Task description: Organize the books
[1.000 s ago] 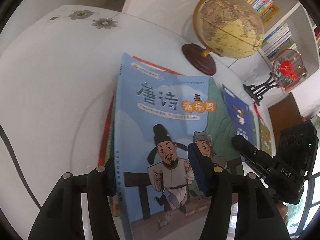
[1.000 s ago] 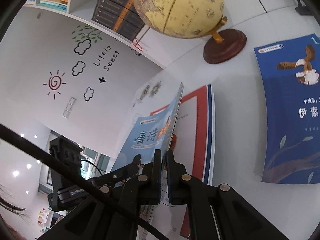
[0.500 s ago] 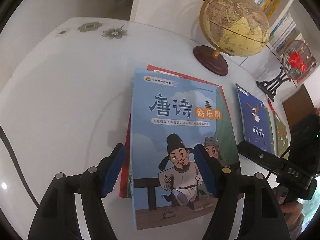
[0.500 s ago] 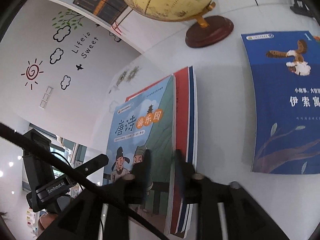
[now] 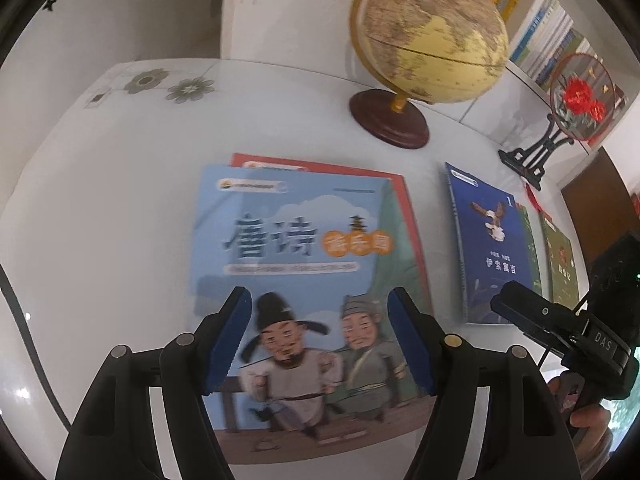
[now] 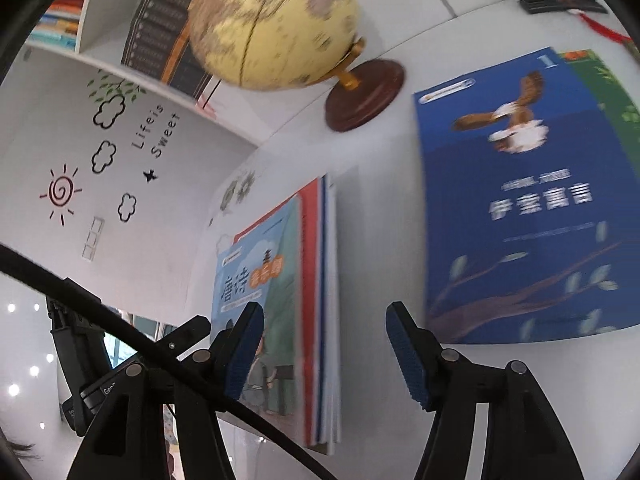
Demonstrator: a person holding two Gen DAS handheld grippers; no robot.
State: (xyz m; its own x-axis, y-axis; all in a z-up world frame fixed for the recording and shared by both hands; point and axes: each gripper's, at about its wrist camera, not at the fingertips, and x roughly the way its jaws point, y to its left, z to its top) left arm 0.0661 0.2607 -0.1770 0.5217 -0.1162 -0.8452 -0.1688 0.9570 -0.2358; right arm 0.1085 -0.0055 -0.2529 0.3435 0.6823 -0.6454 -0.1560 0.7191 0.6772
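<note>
A light blue picture book [image 5: 304, 280] with two cartoon men on its cover lies flat on top of a red-covered book [image 5: 404, 200] on the white table. My left gripper [image 5: 320, 336] hovers above its lower half, open, pads clear of the cover. In the right wrist view the same stack [image 6: 308, 300] lies left of centre. My right gripper [image 6: 324, 352] is open above the stack's right edge, its jaws still opening, nothing between them. A dark blue book with an eagle [image 6: 520, 200] lies flat to the right.
A yellow globe [image 5: 432, 36] on a dark wooden base [image 5: 390, 122] stands behind the stack. Green books [image 5: 562, 260] lie beyond the dark blue book [image 5: 492, 244]. A round red-flower fan on a black stand [image 5: 576, 104] and bookshelves [image 5: 552, 36] stand at the back right.
Both grippers released the light blue book, which now lies flat on the stack. The right jaws went from shut on its edge to wide apart, and both grippers drew back.
</note>
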